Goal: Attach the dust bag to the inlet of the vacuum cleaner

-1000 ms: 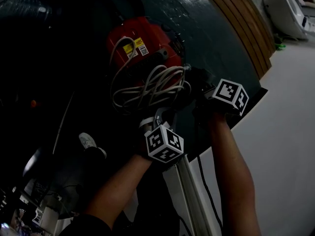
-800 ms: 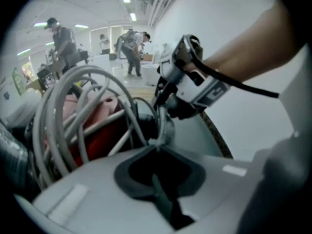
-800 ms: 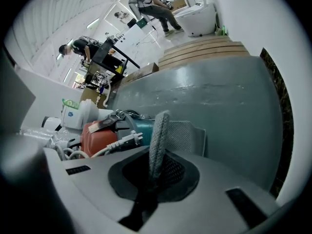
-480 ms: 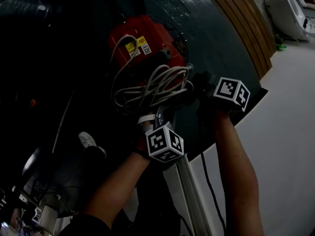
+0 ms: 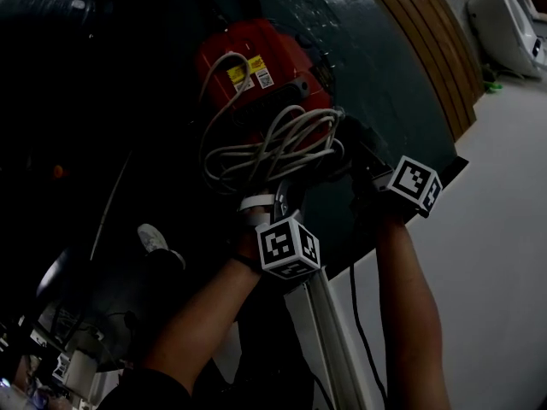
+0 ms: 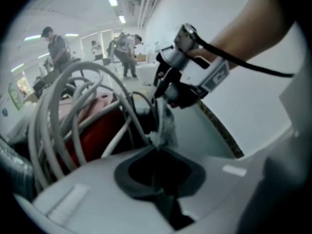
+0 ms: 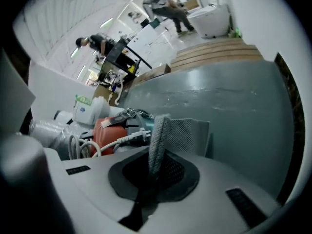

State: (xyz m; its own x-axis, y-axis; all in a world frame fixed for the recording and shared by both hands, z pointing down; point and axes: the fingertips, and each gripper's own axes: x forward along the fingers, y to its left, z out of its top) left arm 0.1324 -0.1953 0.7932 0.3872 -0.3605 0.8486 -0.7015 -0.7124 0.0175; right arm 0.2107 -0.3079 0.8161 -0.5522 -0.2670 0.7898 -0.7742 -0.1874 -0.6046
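Observation:
The red vacuum cleaner lies on a dark teal table, with its white cord coiled in loops over the near side. The dust bag is grey mesh fabric. My left gripper is shut on a bunched fold of the dust bag. My right gripper is shut on another edge of the dust bag, a flat panel standing beyond it. In the head view both grippers, left and right, sit close together just below the cord. The vacuum's inlet is hidden.
Cord loops crowd the left gripper view, red body behind them. The plug lies by the vacuum. Wooden boards edge the table. A white appliance stands on the floor. People work in the background.
My left gripper has rolled a little about its own axis. Both grippers keep their hold on the bag and stay close to where they were.

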